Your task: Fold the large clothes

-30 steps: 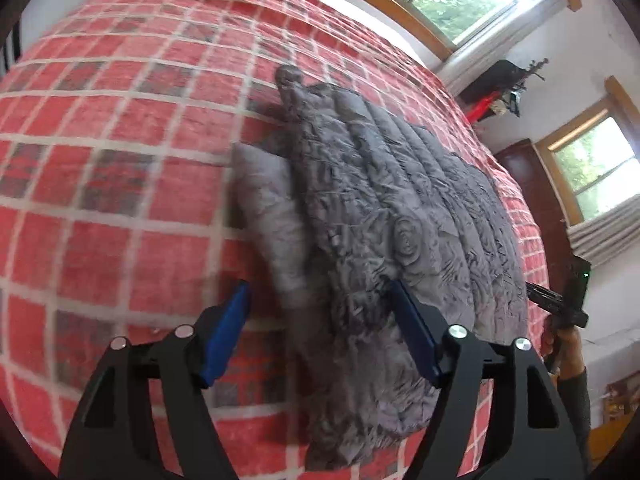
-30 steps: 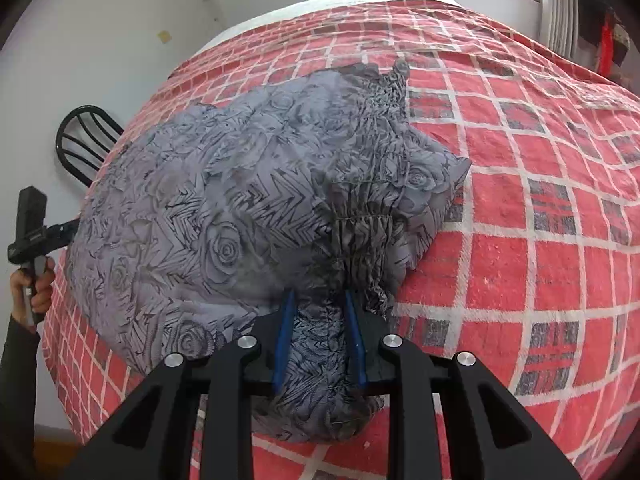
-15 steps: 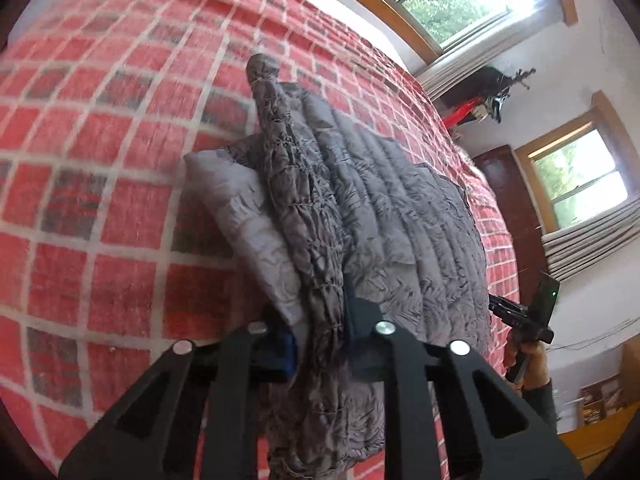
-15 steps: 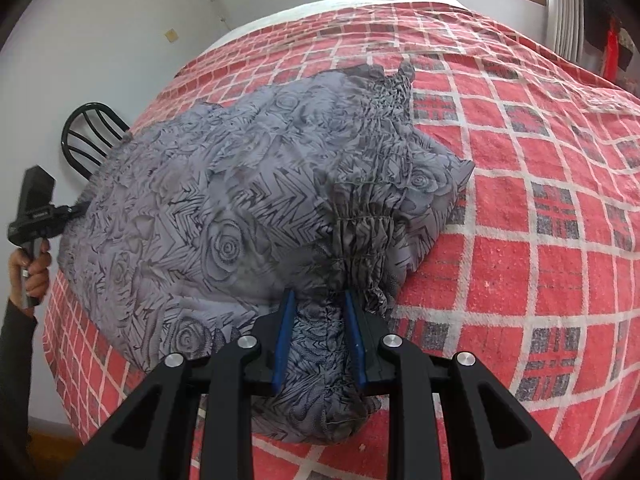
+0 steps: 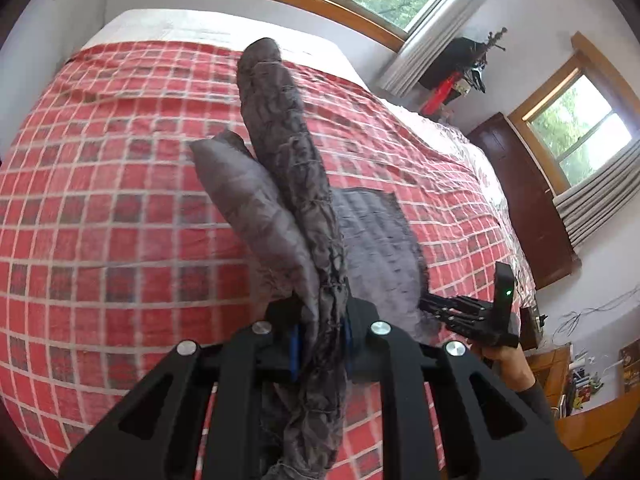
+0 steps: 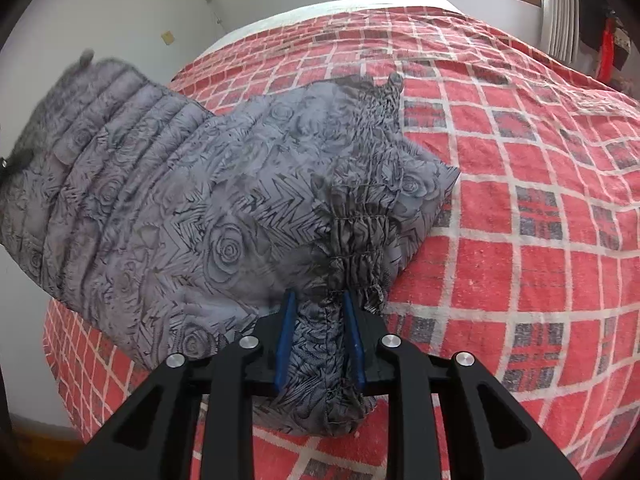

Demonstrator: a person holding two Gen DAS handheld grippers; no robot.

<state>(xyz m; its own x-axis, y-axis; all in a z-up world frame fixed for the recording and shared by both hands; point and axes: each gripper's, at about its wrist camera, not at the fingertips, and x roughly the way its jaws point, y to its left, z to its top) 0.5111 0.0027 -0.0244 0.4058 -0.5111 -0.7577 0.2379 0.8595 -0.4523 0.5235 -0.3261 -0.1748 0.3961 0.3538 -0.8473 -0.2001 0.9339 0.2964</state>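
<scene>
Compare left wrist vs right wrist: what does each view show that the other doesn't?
Left wrist only: the left hand-held gripper shut on a lifted edge of the grey garment, plus the second window and dark wardrobe.

Right wrist only: the rose print spread flat, and the right hand-held gripper clamping the gathered elastic band.

Both: the garment, the red plaid bedspread.

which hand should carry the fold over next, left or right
Probably the left: its claw grips the grey garment's edge, raised off the red checked bedspread. The right claw pins its bunched end low, anchoring.
</scene>
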